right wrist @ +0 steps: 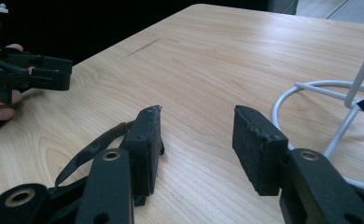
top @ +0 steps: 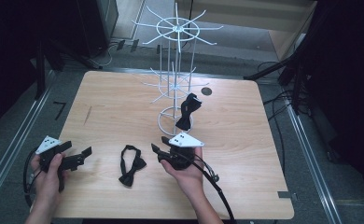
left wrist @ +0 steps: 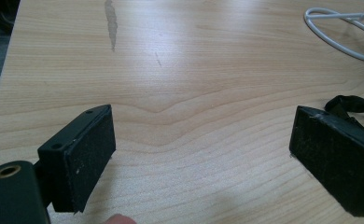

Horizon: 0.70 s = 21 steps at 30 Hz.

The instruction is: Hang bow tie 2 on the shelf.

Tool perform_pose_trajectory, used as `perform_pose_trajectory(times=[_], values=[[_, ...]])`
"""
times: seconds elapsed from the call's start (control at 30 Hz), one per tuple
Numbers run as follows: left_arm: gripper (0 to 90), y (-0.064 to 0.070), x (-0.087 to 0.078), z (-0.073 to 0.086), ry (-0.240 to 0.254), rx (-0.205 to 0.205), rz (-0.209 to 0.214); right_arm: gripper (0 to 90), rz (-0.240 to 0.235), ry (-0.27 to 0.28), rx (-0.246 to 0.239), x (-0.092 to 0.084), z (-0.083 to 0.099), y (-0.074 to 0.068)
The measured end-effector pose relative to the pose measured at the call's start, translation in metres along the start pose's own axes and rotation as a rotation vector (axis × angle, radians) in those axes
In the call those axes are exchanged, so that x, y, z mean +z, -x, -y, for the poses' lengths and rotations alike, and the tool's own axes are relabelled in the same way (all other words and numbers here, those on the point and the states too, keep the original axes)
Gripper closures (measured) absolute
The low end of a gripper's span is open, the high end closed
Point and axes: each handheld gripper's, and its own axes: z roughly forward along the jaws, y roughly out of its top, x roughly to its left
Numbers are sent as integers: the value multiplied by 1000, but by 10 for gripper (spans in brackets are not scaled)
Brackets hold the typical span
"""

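Observation:
A black bow tie [top: 131, 166] lies flat on the wooden table, between my two grippers. Its strap [left wrist: 353, 104] peeks out behind my left gripper's right jaw and runs past my right gripper's left jaw as a dark band [right wrist: 92, 150]. A second black bow tie [top: 188, 111] hangs on the white wire rack [top: 175, 56], low near its base ring [top: 164, 122]. My left gripper [top: 77, 149] [left wrist: 203, 154] rests near the front left, open and empty. My right gripper [top: 160, 144] [right wrist: 196, 135] is open and empty, just right of the flat tie, in front of the rack base [right wrist: 283, 100].
The table [top: 245, 126] has rounded corners and a dark round hole [top: 206, 91] behind the rack. The rack's thin prongs spread out on two levels. A cable [top: 217, 186] trails from my right gripper over the front edge. My left gripper [right wrist: 31, 74] shows far off in the right gripper view.

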Motion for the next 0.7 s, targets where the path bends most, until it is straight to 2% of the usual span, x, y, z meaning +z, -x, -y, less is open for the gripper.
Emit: perform_pose_trajectory(times=[0.7], values=[[77,0,0,0,-1,0,1,532,-24,-31,-8,12,4,-11]])
